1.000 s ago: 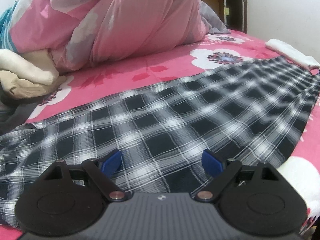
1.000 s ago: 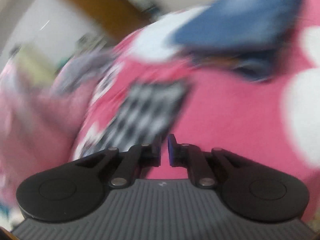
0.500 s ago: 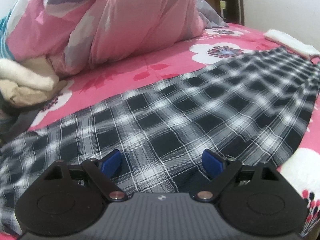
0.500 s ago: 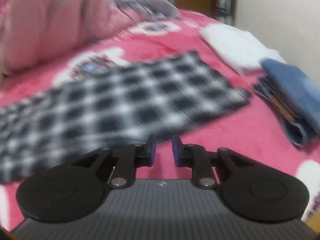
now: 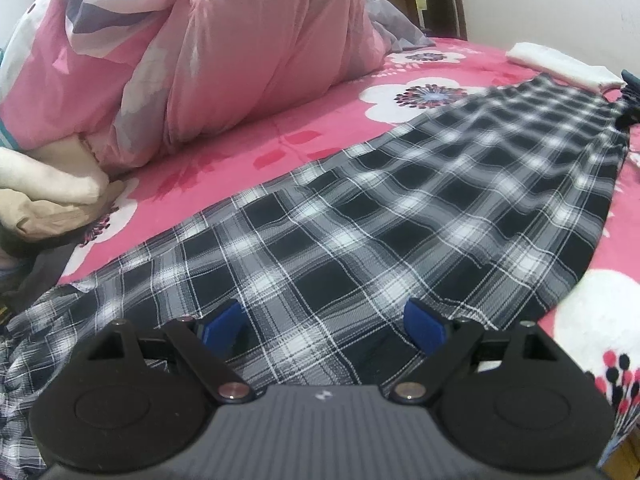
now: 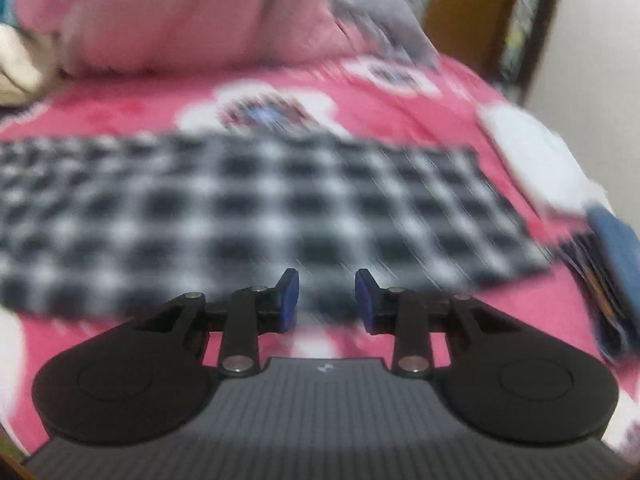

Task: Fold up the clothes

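The checked garment (image 5: 400,208) lies spread flat on the bed (image 5: 256,140), a long black-and-white strip that runs from the near left to the far right. At the far right end it almost reaches a folded white cloth (image 5: 560,66), and in my right view a folded blue stack (image 6: 616,264) sits just beside that corner too.

My left gripper (image 5: 322,322) hangs over the near edge of the garment with its jaws wide apart; nothing is between them and they do not press the cloth. My right gripper (image 6: 327,300) is low over the near edge further right; its jaws are opening now and are empty, with only bedsheet and the hem behind them. The right picture is blurred, so I cannot tell exactly how near the pads are to the fabric.

I judge the next step is to take the near edge with both grippers. The risks I see:
- If I close too deep, I may pinch the bedsheet together with the garment, and the fold will drag the sheet.
- If I catch only one layer, the fold will come crooked.
- The left end looks bunched and wrinkled near the pink duvet (image 5: 240,48), so it may not follow evenly.
- A wide swing at the far right could disturb the folded things.
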`<state>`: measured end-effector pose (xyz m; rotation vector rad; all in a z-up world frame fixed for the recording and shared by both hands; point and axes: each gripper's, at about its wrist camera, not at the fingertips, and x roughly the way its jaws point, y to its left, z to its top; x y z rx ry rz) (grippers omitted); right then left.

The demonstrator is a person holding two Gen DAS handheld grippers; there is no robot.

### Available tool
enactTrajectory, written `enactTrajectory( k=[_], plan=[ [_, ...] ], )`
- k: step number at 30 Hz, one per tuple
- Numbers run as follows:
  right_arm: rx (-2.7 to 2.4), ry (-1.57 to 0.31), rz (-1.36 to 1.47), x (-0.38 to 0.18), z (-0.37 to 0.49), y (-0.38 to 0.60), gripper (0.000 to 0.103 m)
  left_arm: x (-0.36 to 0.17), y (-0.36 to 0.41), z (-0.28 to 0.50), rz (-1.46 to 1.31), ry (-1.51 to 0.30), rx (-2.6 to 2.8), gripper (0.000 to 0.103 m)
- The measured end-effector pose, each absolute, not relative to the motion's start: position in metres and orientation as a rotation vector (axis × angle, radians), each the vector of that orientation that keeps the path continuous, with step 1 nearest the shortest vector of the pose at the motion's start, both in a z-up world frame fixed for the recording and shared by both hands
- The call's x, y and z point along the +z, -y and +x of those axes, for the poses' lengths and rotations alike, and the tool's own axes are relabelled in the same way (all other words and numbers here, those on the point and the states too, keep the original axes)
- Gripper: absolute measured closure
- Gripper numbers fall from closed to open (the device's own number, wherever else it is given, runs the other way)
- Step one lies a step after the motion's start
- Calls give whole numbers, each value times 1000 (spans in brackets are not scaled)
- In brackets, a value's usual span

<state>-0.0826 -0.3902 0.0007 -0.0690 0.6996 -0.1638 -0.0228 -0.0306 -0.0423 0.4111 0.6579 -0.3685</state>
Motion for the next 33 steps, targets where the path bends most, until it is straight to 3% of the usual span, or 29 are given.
enactTrajectory(
  k=[4, 9, 14, 17, 19, 23, 26, 28, 31, 33],
  plan=[
    [-85, -821, -71, -35, -62, 380, 72, -38, 27, -27, 398, -658, -376, 14],
    [-182, -822, -27, -17, -91, 385, 71, -32, 17, -30, 373, -668, -414, 14],
    [-69, -683, -42, 1, -71, 345, 71, -30, 15, -32, 323, -683, -436, 14],
    [-45, -804, -91, -37, -54, 331, 70, -35, 17, -33, 330, -691, -443, 14],
    [-59, -755, -82, -44, -74, 333, 70, -38, 16, -34, 338, -697, -444, 14],
    [-120, -749, -11, -10, -89, 334, 69, -33, 10, -33, 321, -700, -447, 14],
    [-71, -641, -29, -1, -77, 316, 68, -25, 7, -32, 294, -693, -443, 14],
    [-19, -658, -45, -17, -60, 303, 61, -22, 8, -30, 268, -692, -447, 14],
    [-8, -668, -80, -51, -77, 289, 60, -29, 13, -23, 261, -715, -442, 14],
    [20, -686, -44, -41, -88, 301, 60, -36, 17, -19, 276, -741, -436, 14]
  ],
)
